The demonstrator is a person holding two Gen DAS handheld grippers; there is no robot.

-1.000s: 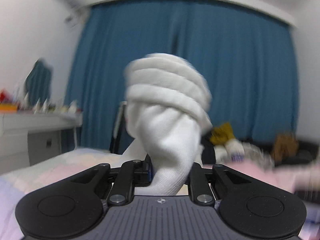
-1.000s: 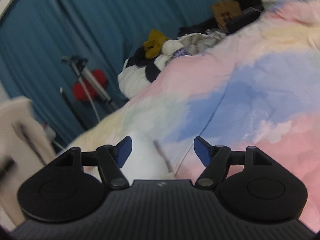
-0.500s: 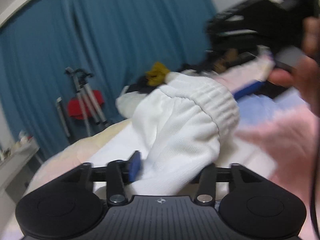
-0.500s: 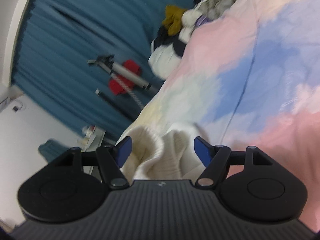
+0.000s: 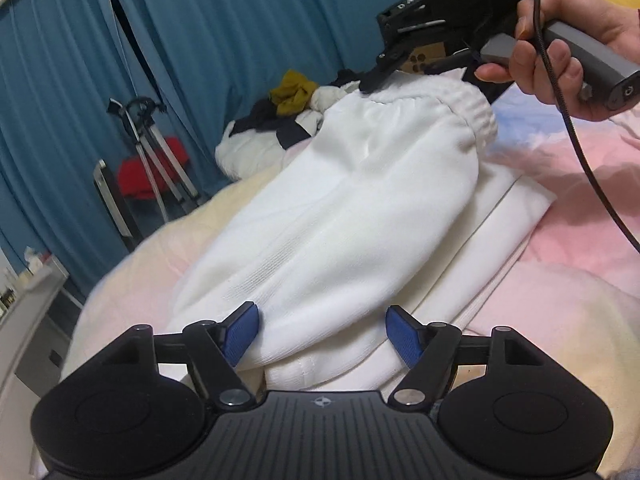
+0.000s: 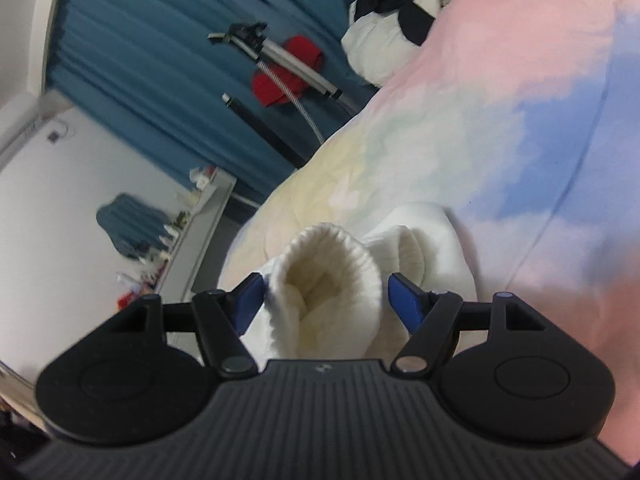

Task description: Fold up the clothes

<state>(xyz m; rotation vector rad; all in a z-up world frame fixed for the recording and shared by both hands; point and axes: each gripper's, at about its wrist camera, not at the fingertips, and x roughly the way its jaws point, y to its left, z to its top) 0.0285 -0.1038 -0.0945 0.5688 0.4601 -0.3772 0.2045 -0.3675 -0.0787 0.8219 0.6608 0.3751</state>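
A white knitted garment (image 5: 360, 216) lies folded lengthwise on the pastel bedspread (image 5: 560, 280). Its ribbed cuff end is at the far right. My left gripper (image 5: 322, 334) is open, its blue pads on either side of the garment's near end. In the left wrist view my right gripper (image 5: 436, 20), held in a hand, sits over the far ribbed end. In the right wrist view my right gripper (image 6: 324, 300) is open, with the open ribbed cuff (image 6: 328, 276) between its pads.
A pile of mixed clothes (image 5: 280, 120) lies at the far end of the bed, also in the right wrist view (image 6: 400, 20). A tripod with a red cloth (image 5: 152, 160) stands by the blue curtain. A white desk (image 6: 192, 224) is at the left.
My left gripper has lowered the garment from held up in the air onto the bed and opened. My right gripper has moved over the ribbed cuff end.
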